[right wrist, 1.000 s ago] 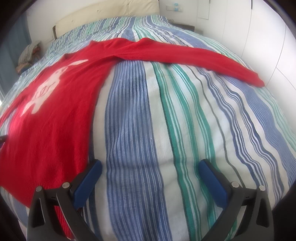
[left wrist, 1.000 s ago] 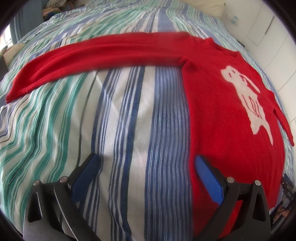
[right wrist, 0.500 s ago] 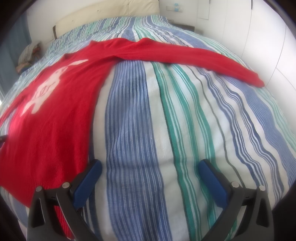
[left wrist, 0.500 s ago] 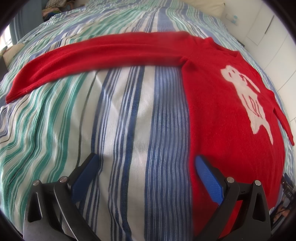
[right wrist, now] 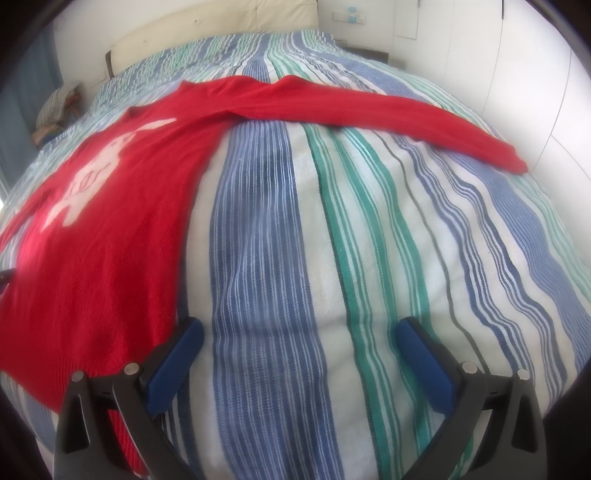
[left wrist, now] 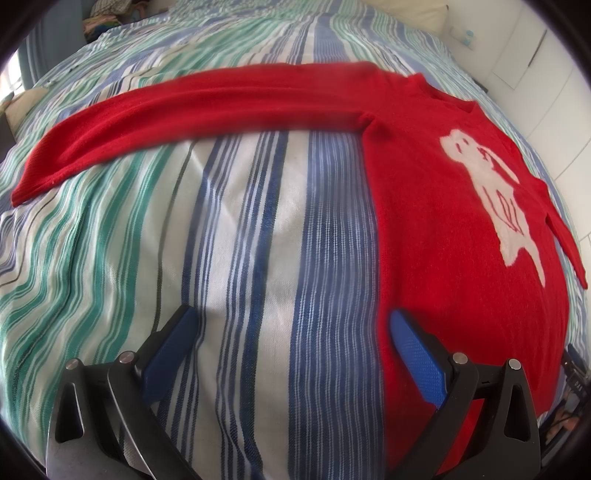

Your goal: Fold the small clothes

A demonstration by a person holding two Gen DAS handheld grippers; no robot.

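Left tongs (left wrist: 291, 328): standing wide open, gripping nothing, hovering over the striped bedspread (left wrist: 229, 258); the right blue pad (left wrist: 417, 362) is showing over the side edge of the red sweater (left wrist: 443, 221).

Right tongs (right wrist: 299, 339): likewise gaping wide and empty, with the left pad (right wrist: 173, 365) sitting just beside the sweater's (right wrist: 110, 240) hem corner; contact cannot be told.

One red sweater, lying flat and face up on the bed, white animal motif (left wrist: 495, 195) showing, both sleeves stretching outward: one long sleeve (left wrist: 184, 114) in the left view, the other sleeve (right wrist: 388, 114) in the right.

One bed, wearing a blue, green and white striped cover, with a cream headboard (right wrist: 221, 33) behind. White cupboard doors (right wrist: 517, 74) are lining the wall. One pile of clothes (right wrist: 59, 110) is lying at the far side.
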